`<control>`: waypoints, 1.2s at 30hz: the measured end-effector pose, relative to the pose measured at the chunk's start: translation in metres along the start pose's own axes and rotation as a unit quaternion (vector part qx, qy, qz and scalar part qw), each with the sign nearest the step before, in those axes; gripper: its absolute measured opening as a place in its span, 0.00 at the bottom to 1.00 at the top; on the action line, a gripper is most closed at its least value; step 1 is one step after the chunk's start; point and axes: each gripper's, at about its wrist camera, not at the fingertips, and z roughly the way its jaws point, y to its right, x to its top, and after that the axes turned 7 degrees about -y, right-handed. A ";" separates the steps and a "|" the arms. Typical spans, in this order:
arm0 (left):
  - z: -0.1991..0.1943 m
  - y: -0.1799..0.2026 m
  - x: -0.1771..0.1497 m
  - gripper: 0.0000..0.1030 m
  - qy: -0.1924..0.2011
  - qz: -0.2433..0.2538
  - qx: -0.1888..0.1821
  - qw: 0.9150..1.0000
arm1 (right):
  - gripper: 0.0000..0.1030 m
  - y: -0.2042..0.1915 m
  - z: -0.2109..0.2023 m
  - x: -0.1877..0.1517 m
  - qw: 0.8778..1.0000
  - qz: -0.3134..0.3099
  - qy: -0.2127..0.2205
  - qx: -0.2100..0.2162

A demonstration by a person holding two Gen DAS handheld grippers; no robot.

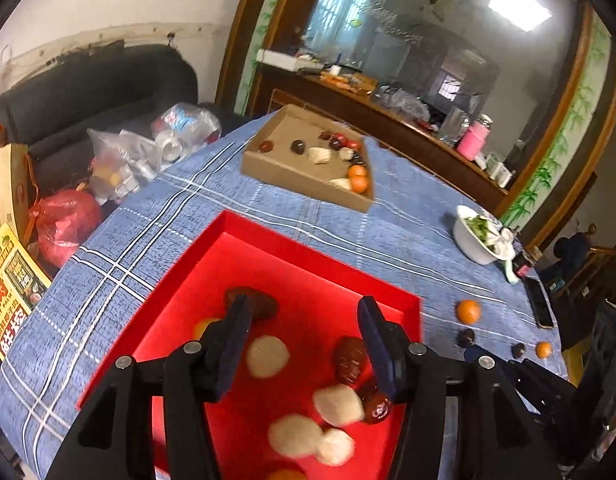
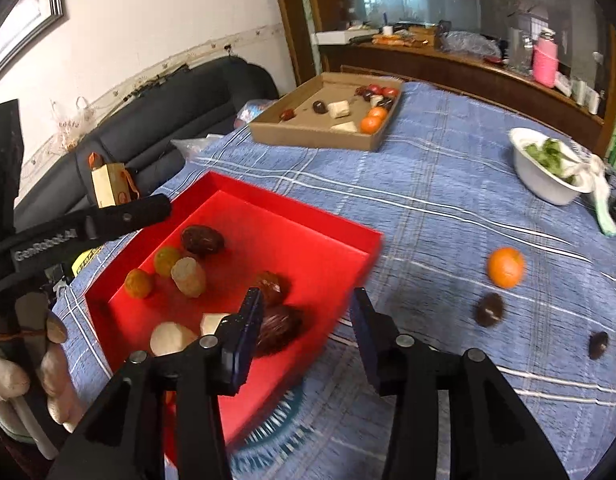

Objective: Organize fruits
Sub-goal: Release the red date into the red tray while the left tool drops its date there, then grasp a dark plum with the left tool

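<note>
A red tray (image 1: 315, 248) (image 2: 308, 220) on the blue checked tablecloth holds several fruits: dark red dates (image 1: 349, 360), pale round pieces (image 1: 268, 356) and small yellow-green ones (image 2: 139, 283). My left gripper (image 1: 304, 324) is open and empty above the tray's inside. My right gripper (image 2: 306, 312) is open and empty over the tray's right front corner. Loose on the cloth to the right lie an orange (image 2: 505, 267) (image 1: 468, 311) and two dark fruits (image 2: 489, 310) (image 2: 598, 345). A cardboard tray (image 2: 319, 136) (image 1: 296, 178) at the far side holds more fruits.
A white bowl (image 2: 543, 184) (image 1: 473, 246) with greens and a spoon stands at the right. A black phone (image 1: 539, 300) lies near the table's right edge. Bags (image 1: 120, 160) and a dark sofa (image 2: 156, 112) lie beyond the left edge. A sideboard stands behind.
</note>
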 end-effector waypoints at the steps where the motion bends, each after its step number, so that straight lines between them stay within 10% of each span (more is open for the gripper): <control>1: -0.003 0.004 -0.003 0.59 0.001 0.004 -0.002 1.000 | 0.46 0.005 -0.006 -0.004 1.000 0.004 0.003 -0.001; 22: -0.001 0.138 -0.078 0.59 -0.064 0.108 -0.062 0.990 | 0.53 0.176 -0.117 -0.155 0.984 0.150 0.024 -0.094; 36: 0.011 0.167 -0.087 0.59 -0.073 0.142 -0.041 0.986 | 0.53 0.212 -0.115 -0.158 0.979 0.179 0.022 -0.095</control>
